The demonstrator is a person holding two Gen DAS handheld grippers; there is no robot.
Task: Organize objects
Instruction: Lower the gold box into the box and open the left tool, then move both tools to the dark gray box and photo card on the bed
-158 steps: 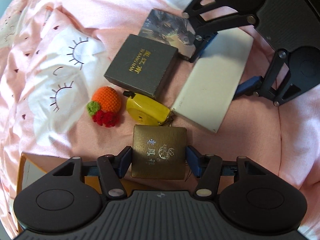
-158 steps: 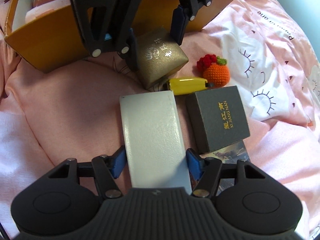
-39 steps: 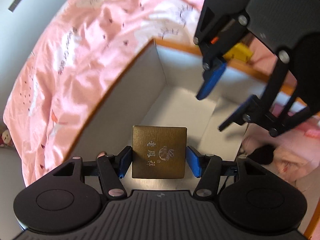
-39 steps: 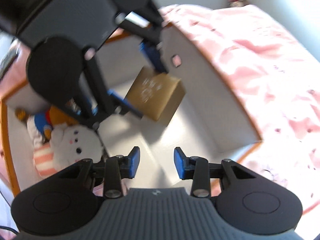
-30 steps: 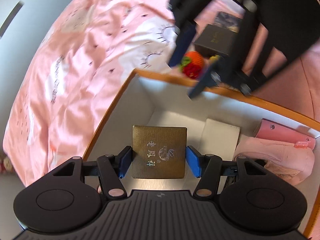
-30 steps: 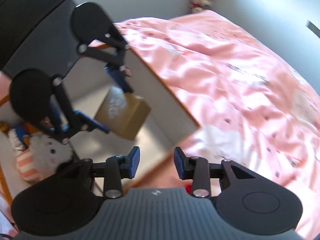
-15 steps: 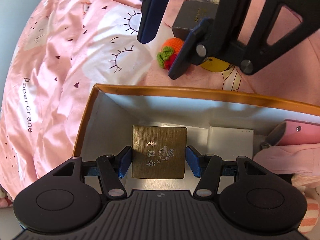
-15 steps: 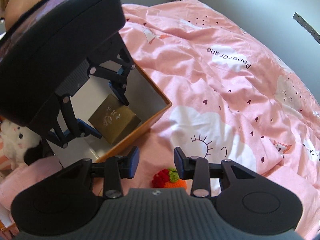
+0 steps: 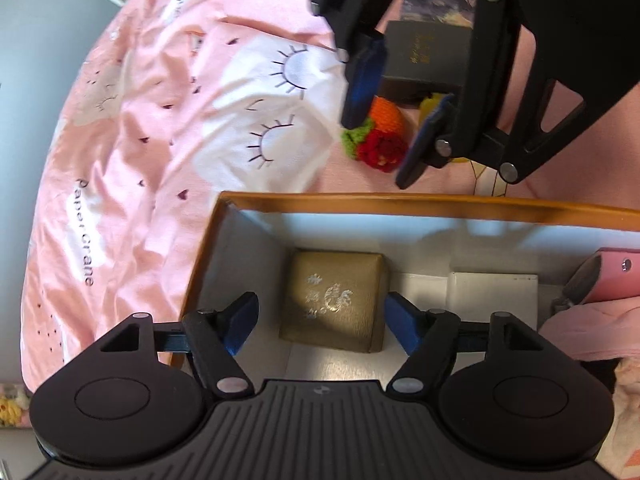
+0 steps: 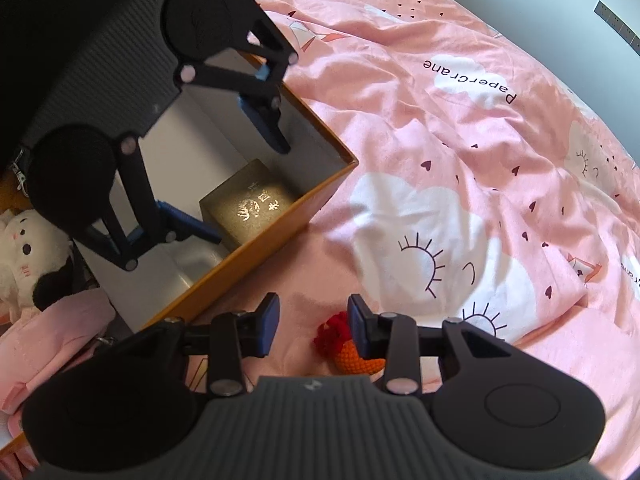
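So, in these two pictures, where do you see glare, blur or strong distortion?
Left wrist view: a bright patch glares on the gold box; the right gripper looks blurred, its shadow on the orange box wall. Right wrist view: sharp, but the fisheye bends the pink bedding at the edges.

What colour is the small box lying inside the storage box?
Gold-brown with a silvery emblem on its lid; the small box shows best in the left wrist view.

bed with pink quilt [image 9: 132,160]; resting on it: orange box [image 9: 360,202] lower centre, crochet orange [image 9: 386,114], dark box [image 9: 426,54] and yellow item [image 9: 430,104] upper right.
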